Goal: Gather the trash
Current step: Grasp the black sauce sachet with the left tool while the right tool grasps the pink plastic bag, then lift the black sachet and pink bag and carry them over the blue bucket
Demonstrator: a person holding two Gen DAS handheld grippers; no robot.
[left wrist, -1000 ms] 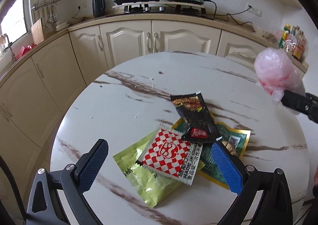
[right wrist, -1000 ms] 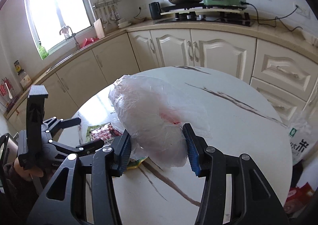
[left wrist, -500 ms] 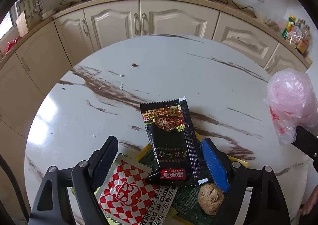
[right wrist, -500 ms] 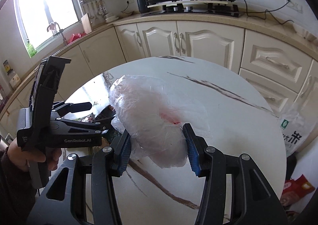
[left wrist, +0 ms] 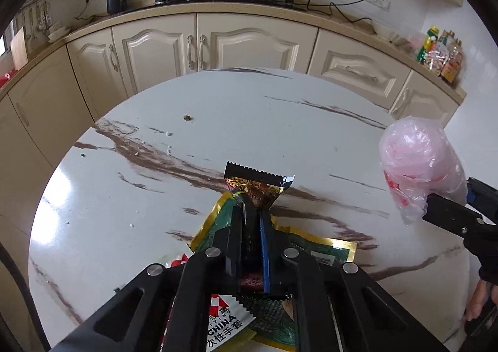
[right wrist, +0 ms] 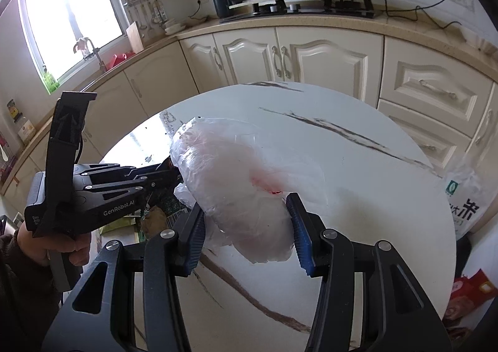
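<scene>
My left gripper (left wrist: 251, 212) is closing on a black snack wrapper (left wrist: 258, 179); its pads pinch the wrapper's lower part and the serrated top fans out above the fingertips. Under it on the round marble table (left wrist: 218, 122) lie a green and gold wrapper (left wrist: 323, 247) and a red and white checked packet (left wrist: 224, 317). My right gripper (right wrist: 246, 221) is shut on a crumpled pink plastic bag (right wrist: 242, 184), held above the table's right side. That bag (left wrist: 417, 162) also shows at the right of the left wrist view. The left gripper (right wrist: 168, 173) shows left of the bag in the right wrist view.
Crumbs (left wrist: 187, 118) dot the far left of the table. A white printed bag (right wrist: 467, 199) and a red box (right wrist: 473, 293) stand on the floor to the right of the table. Cream cabinets (left wrist: 249, 41) curve behind it. A yellow-green wrapper (right wrist: 119, 224) lies below the left gripper.
My left gripper moved forward over the pile and shut on the black wrapper, which now stands up crumpled between its fingers. The right gripper kept still with the pink bag.
</scene>
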